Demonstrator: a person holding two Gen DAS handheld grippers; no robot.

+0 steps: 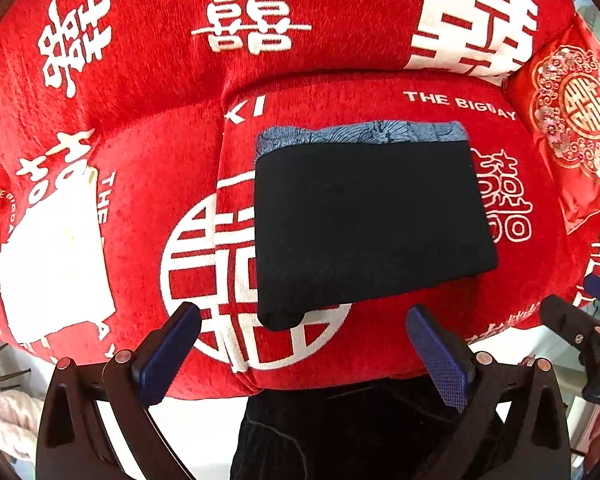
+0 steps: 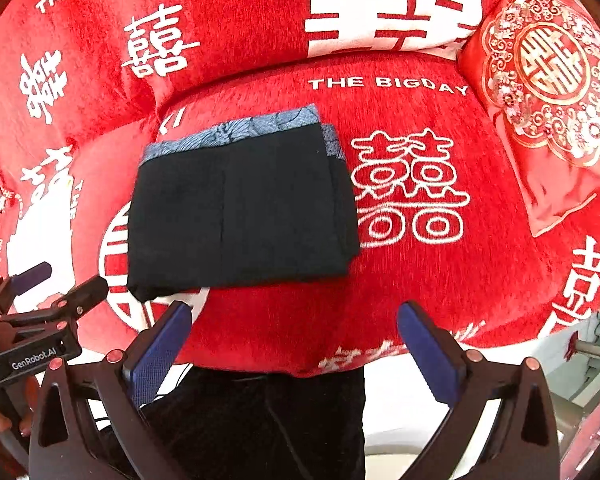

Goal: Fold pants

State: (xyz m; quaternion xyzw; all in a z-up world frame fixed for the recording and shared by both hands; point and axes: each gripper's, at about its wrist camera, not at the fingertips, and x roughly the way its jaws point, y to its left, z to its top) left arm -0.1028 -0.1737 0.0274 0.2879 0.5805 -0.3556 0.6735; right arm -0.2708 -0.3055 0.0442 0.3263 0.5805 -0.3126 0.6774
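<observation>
The black pants (image 1: 368, 224) lie folded into a flat rectangle on the red sofa seat (image 1: 380, 340), with a blue-grey patterned band along their far edge. In the right wrist view the same folded pants (image 2: 240, 208) sit left of centre. My left gripper (image 1: 304, 344) hangs above the seat's front edge, jaws wide apart, nothing between the blue pads (image 1: 440, 356). My right gripper (image 2: 296, 344) is likewise open and empty, above the seat to the right of the pants. Each gripper shows at the edge of the other's view, the left one (image 2: 40, 280) and the right one (image 1: 596, 292).
The sofa cover (image 2: 240, 20) is red with white characters and runs up the backrest. A red embroidered cushion (image 2: 548, 92) leans at the seat's right end. A person's dark trouser legs (image 2: 260, 420) stand on the white floor before the sofa.
</observation>
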